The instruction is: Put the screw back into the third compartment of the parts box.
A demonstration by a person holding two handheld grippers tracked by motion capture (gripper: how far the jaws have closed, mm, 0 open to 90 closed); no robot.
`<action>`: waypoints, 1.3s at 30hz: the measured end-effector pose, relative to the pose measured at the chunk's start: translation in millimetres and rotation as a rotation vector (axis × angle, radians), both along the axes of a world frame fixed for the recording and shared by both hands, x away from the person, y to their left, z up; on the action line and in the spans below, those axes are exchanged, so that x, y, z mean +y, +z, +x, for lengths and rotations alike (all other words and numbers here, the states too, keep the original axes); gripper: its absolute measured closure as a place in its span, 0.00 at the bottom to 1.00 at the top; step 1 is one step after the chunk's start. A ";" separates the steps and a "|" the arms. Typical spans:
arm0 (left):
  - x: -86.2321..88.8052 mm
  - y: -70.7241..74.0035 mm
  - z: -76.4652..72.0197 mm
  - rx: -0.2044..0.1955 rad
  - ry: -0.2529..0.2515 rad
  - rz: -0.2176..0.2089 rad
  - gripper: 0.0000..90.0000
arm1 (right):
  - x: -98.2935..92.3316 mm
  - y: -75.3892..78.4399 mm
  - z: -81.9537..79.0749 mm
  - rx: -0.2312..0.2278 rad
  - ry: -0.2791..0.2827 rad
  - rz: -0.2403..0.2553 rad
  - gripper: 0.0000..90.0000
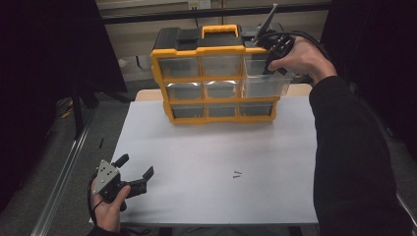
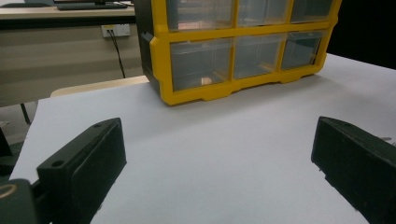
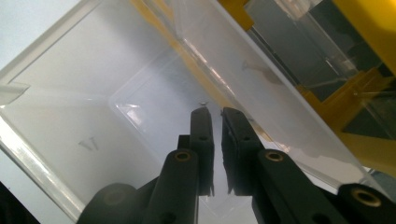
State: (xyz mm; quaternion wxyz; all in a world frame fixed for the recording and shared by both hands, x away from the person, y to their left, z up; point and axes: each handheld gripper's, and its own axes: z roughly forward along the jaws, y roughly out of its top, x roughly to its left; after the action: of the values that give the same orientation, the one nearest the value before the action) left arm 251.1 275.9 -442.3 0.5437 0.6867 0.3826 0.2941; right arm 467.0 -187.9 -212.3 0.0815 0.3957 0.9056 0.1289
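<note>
On the white table (image 1: 216,162) stands a yellow organizer (image 1: 216,81) with three rows of clear drawers, and its upper right drawer (image 1: 265,78) is pulled out toward the person. The right gripper (image 1: 273,59) hangs over that drawer with its jaws pointing down into it. In the right gripper view the two black jaws stand almost together, a narrow slit between them, and their tips sit inside the clear drawer (image 3: 116,93) above its floor. A small screw (image 3: 203,102) lies just past the tip of one jaw, close to the tips and not between the pads; whether it touches the jaw I cannot tell. Nothing is pinched in the slit. Through the clear floor a faint pair of screws shows on the table below, well off from the tips. In the high view those two screws (image 1: 237,174) lie loose on the table in front of the organizer, far from the right gripper and to the right of the left gripper (image 1: 135,172). The left gripper rests low at the near left edge of the table, held in the left hand (image 1: 110,204), jaws spread wide with nothing between them. In the left gripper view its jaws frame bare table, and the organizer (image 2: 233,51) stands well ahead of them.
</note>
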 end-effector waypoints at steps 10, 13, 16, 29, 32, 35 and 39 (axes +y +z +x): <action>-1.0 0.1 -0.2 -0.004 -0.009 -0.007 0.03 | -0.2 7.8 -4.8 -0.031 0.012 0.024 0.78; -0.8 0.0 -0.1 -0.002 -0.010 -0.009 0.03 | -0.7 10.4 -6.2 -0.041 0.017 0.024 0.78; -0.7 0.1 -0.2 -0.003 -0.009 -0.007 0.03 | -1.8 13.8 -8.1 -0.052 0.024 0.038 0.77; -0.7 0.1 -0.1 -0.002 -0.013 -0.007 0.03 | -2.7 30.5 -19.0 -0.129 0.040 0.096 0.77; -0.6 0.2 0.1 -0.002 -0.014 -0.008 0.03 | -2.1 33.6 -20.4 -0.144 0.035 0.118 0.73; -0.8 0.3 0.0 -0.001 -0.015 -0.009 0.03 | -1.0 36.0 -21.9 -0.153 0.038 0.129 0.68; -1.0 -0.1 0.3 -0.002 -0.017 -0.013 0.03 | -0.5 40.3 -24.8 -0.174 0.055 0.146 0.65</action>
State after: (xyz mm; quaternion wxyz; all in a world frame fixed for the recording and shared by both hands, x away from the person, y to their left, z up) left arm 251.4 274.9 -442.4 0.5511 0.6860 0.3780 0.2879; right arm 442.1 -188.4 -172.0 0.1273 0.3630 0.8938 0.2307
